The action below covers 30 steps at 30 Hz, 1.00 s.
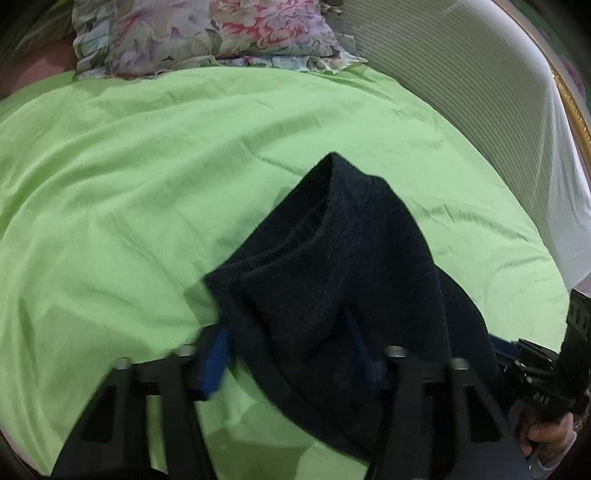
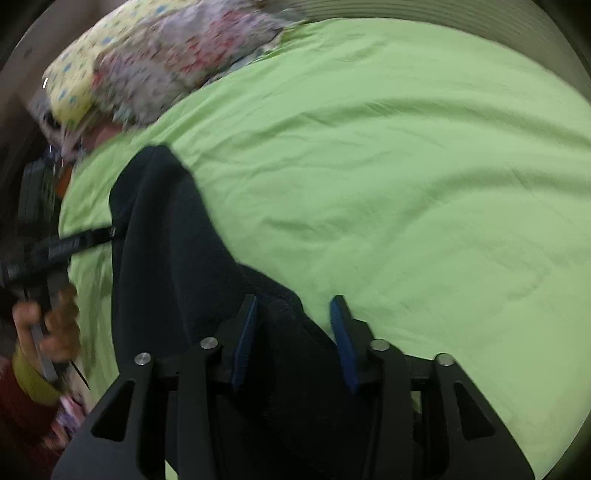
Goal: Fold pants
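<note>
The dark navy, fuzzy knit pants (image 1: 332,258) hang bunched over the light green bedsheet (image 1: 129,203), gathered up near the bed's near edge rather than spread flat, with the floral pillows (image 1: 207,33) at the far end and a white ribbed headboard panel (image 1: 480,92) along the far side. The left gripper (image 1: 291,354) has its blue-padded fingers (image 1: 214,358) standing apart with cloth draped between and over them; whether that fabric is truly pinched I cannot tell, since the cloth hides one pad. The right gripper (image 2: 293,339) likewise has its blue pads (image 2: 341,343) spread, the dark fabric lying across the gap and down over its frame, so a firm hold is not evident there either. Both views are blurred by motion. The step in hand looks like the opening one: lifting and shaking out the garment so it can be laid flat. Next, I judge, each tool should secure a corner of the waistband, draw the cloth taut, and lower it onto the open middle of the sheet, smoothing the legs together before any fold.
</note>
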Available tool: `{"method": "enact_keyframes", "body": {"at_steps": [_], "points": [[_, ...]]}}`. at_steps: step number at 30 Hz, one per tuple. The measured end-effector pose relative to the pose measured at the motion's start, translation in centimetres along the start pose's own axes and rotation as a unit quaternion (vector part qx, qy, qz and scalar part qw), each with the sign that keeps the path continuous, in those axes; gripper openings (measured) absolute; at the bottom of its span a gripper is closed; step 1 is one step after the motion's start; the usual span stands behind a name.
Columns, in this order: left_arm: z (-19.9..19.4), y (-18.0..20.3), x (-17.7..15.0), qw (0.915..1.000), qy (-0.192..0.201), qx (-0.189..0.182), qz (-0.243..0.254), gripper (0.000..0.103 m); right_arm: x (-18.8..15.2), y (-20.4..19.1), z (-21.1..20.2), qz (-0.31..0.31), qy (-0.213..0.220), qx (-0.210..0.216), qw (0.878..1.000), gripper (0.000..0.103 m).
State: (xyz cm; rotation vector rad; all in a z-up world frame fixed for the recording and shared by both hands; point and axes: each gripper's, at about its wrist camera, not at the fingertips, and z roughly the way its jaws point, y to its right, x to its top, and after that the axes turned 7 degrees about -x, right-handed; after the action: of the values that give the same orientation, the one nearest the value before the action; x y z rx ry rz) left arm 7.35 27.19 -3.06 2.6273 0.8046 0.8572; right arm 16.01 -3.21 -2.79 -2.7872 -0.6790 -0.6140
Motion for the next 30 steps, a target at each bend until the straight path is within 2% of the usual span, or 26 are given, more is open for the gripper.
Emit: {"method": "enact_keyframes", "body": {"at_steps": [1,3,7,9,11,13,15,17,19,20,22,23,25,27,30], "points": [[-0.3,0.0,0.1,1.0,0.004,-0.006,-0.001,0.032,0.0,-0.4,-0.3,-0.009,0.005,-0.007,1.0,0.017],[-1.6,-0.3,0.0,0.9995,0.019,-0.025,-0.009,0.025,0.0,-0.8,-1.1,-0.022,0.016,-0.029,0.999,0.014],[-6.3,-0.7,-0.7,0.995,0.076,-0.063,-0.012,0.023,0.6,-0.7,-3.5,-0.011,0.063,-0.063,0.996,0.013],[-7.5,-0.9,-1.0,0.9933,0.09,-0.072,-0.013,0.023,0.7,-0.7,-3.6,-0.005,0.075,-0.089,0.993,0.012],[-7.7,-1.0,-1.2,0.9932,0.091,-0.072,-0.004,0.023,0.8,-0.7,-2.8,0.004,0.075,-0.105,0.992,0.012],[-6.6,-1.1,-1.4,0.9954,0.081,-0.052,0.008,0.023,0.9,-1.0,-1.5,0.002,0.074,-0.133,0.988,0.01],[-5.4,-1.5,-1.5,0.9965,0.074,-0.037,0.015,0.023,0.6,-0.9,-0.5,0.015,0.072,-0.141,0.987,0.01],[-3.9,-1.8,-1.7,0.9978,0.056,-0.012,0.034,0.025,0.3,0.0,-0.5,0.049,0.082,-0.135,0.986,0.013],[-4.1,-2.2,-2.4,0.9979,0.049,-0.001,0.041,0.036,-0.1,0.8,-1.6,0.077,0.095,-0.142,0.982,0.02],[-4.8,-2.3,-2.6,0.9973,0.057,0.005,0.047,0.04,-0.3,1.0,-2.3,0.087,0.1,-0.145,0.98,0.021],[-6.0,-2.2,-2.8,0.9952,0.073,0.028,0.058,0.057,-1.4,1.5,-4.1,0.11,0.108,-0.138,0.978,0.023],[-7.0,-2.1,-2.9,0.993,0.089,0.043,0.065,0.057,-2.0,1.6,-4.9,0.121,0.114,-0.133,0.977,0.025],[-8.0,-2.1,-2.8,0.9918,0.1,0.04,0.069,0.058,-3.9,1.8,-7.1,0.142,0.134,-0.127,0.973,0.041],[-8.9,-1.6,-2.7,0.9919,0.104,0.033,0.065,0.061,-6.0,1.9,-9.2,0.158,0.153,-0.126,0.967,0.05],[-9.9,0.1,-2.8,0.9904,0.112,0.013,0.08,0.067,-9.7,1.8,-11.9,0.19,0.175,-0.118,0.959,0.051]]}}
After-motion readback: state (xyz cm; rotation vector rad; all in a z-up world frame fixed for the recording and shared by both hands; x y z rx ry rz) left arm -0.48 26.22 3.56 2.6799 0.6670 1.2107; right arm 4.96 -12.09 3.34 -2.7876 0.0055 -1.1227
